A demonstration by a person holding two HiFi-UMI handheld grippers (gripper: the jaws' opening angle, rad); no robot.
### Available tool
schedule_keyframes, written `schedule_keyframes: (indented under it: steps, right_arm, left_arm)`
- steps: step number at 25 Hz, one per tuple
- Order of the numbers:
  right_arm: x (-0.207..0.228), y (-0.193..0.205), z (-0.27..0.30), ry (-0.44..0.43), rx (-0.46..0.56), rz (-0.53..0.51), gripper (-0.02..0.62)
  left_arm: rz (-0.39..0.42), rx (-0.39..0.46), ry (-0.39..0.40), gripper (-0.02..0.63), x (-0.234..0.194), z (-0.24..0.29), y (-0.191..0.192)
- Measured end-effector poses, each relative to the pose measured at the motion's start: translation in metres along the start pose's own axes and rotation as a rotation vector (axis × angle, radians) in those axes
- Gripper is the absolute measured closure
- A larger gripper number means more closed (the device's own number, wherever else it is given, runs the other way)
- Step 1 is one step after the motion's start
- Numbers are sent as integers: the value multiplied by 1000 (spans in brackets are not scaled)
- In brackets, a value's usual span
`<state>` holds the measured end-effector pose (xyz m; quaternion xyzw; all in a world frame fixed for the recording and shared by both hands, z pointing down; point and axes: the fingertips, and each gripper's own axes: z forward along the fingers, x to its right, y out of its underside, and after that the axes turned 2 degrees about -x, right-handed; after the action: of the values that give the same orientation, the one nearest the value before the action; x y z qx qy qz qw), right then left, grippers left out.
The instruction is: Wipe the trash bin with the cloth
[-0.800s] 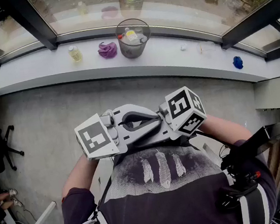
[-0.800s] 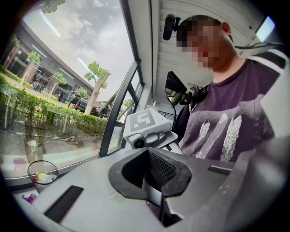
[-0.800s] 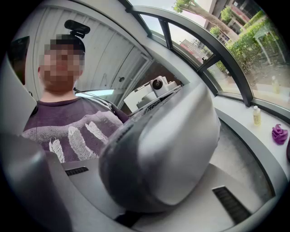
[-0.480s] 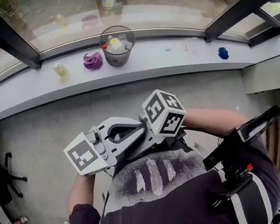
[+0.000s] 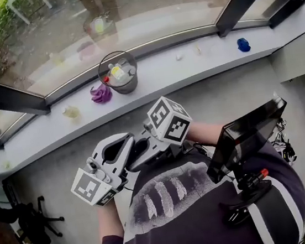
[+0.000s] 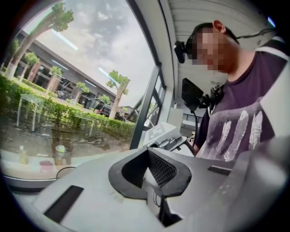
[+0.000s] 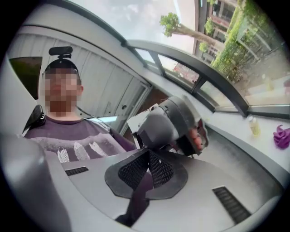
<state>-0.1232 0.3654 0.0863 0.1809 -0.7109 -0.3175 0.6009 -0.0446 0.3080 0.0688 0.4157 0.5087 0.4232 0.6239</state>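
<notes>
- A purple cloth (image 5: pixel 101 93) lies just beside the trash bin (image 5: pixel 118 73) on the ledge (image 5: pixel 189 63).
- Well apart from the bin, the left gripper (image 6: pixel 147 156) and right gripper (image 7: pixel 147 158) face each other, jaws closed on nothing.

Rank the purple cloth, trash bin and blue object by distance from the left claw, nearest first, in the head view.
From the left claw:
1. Purple cloth, on the sill left of the bin, narrowly nearest.
2. Trash bin, beside it, nearer the glass.
3. Blue object, far right along the sill.
</notes>
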Motion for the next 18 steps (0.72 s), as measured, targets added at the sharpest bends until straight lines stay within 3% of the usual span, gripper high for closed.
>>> schedule_keyframes:
  steps: [5,9,15,18]
  right_arm:
    - [34,-29,-83,173,88,-82,597]
    - [67,-38,-135,307,86,-125,597]
    - [96,-42,-200,372,159,-51,597]
    - [121,-43,-232,482,171,-21,597]
  left_arm:
    - [43,-51,-182,612,-51,32,-21]
    - [56,-70,-246,612,-80,49,-26]
    - [91,-213,-354,612,-125,66,-5]
    - [102,-284,-376,612,-158,66,12]
